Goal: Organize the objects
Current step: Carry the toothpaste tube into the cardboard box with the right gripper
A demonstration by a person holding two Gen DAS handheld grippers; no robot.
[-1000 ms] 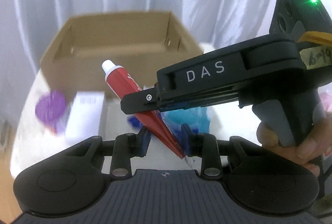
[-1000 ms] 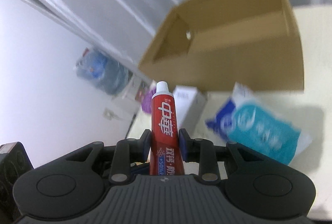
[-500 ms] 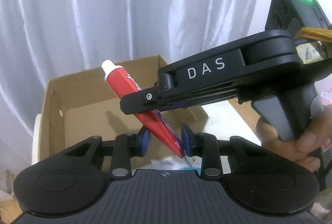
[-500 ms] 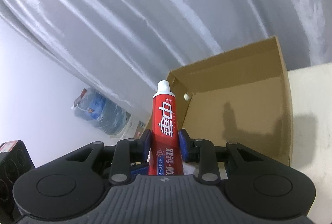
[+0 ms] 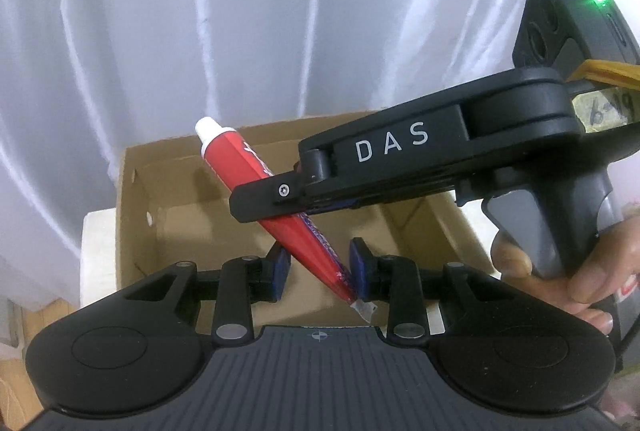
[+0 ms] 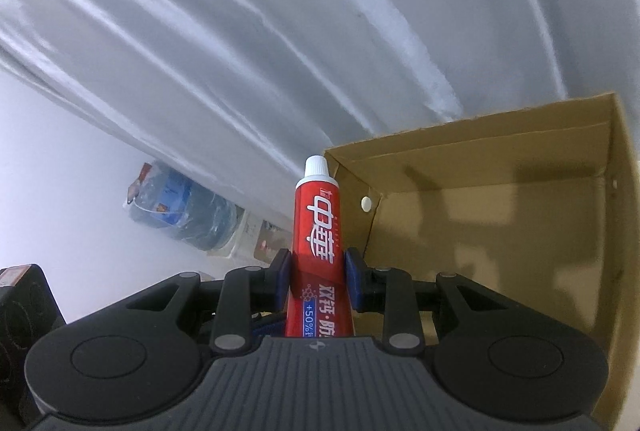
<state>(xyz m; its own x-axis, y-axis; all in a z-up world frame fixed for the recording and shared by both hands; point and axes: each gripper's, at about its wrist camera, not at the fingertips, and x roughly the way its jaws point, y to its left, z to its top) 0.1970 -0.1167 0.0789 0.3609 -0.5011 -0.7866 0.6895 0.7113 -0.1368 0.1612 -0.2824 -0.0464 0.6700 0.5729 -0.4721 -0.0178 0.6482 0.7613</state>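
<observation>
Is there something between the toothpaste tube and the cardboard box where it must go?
Nothing visible. The right gripper holds the red toothpaste tube at the open cardboard box, whose visible floor looks bare. The tube's crimped end lies between the left gripper's pads.

The cardboard box [image 5: 168, 215] stands open at the top, and what shows of its inside is bare brown floor and walls, so there is free room to come down into it from above. Its upright walls bar any level approach from the sides. Over the opening, the right gripper [image 5: 256, 205] reaches across from the right, closed on the toothpaste tube [image 5: 240, 167], which slants through the gap of the left gripper [image 5: 318, 271] and takes up that space. Behind the box the white curtain [image 5: 200, 31] hangs close, closing off the far side. A water bottle [image 6: 184, 213] lies well apart on the left.
</observation>
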